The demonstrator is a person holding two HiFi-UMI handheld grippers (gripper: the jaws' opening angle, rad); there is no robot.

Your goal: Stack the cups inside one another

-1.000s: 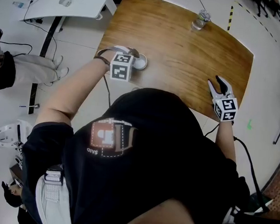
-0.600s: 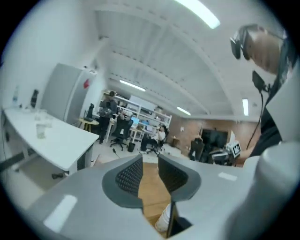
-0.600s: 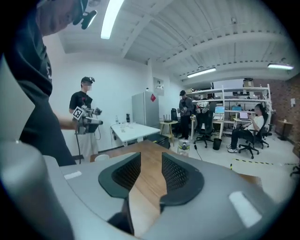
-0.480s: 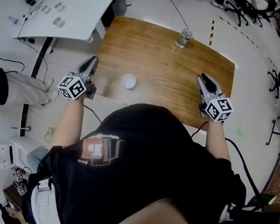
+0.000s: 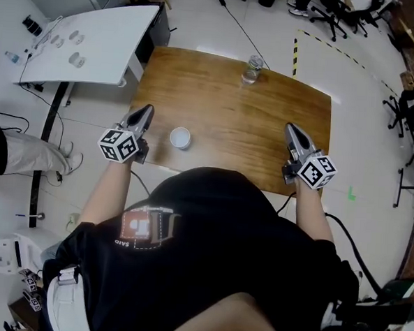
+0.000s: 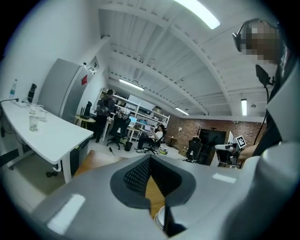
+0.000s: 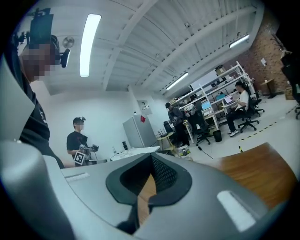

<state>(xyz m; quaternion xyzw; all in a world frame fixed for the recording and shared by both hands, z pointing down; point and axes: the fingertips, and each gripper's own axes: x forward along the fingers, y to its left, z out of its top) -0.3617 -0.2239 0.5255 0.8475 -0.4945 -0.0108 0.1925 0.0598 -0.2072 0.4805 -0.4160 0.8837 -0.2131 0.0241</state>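
Observation:
A white cup (image 5: 180,137) stands upright near the front left of the wooden table (image 5: 265,123); whether others sit nested inside it I cannot tell. My left gripper (image 5: 148,109) hovers at the table's left edge, a little left of the cup and apart from it. Its jaws have just closed and hold nothing. The cup's rim (image 6: 160,218) shows below the shut left gripper (image 6: 151,157). My right gripper (image 5: 290,127) hangs over the table's front right part; its jaws too have just closed, empty. The right gripper (image 7: 151,156) view shows only table behind them.
A clear glass container (image 5: 251,68) stands at the table's far edge. A white desk (image 5: 89,39) with small items lies beyond the left side. Office chairs (image 5: 328,11) and yellow-black floor tape (image 5: 295,44) lie farther back. Another person (image 5: 2,149) is at the left.
My left gripper came off the cup, moved left and rose, and its jaws closed empty. The right gripper lifted and closed too. The cup stayed on the table.

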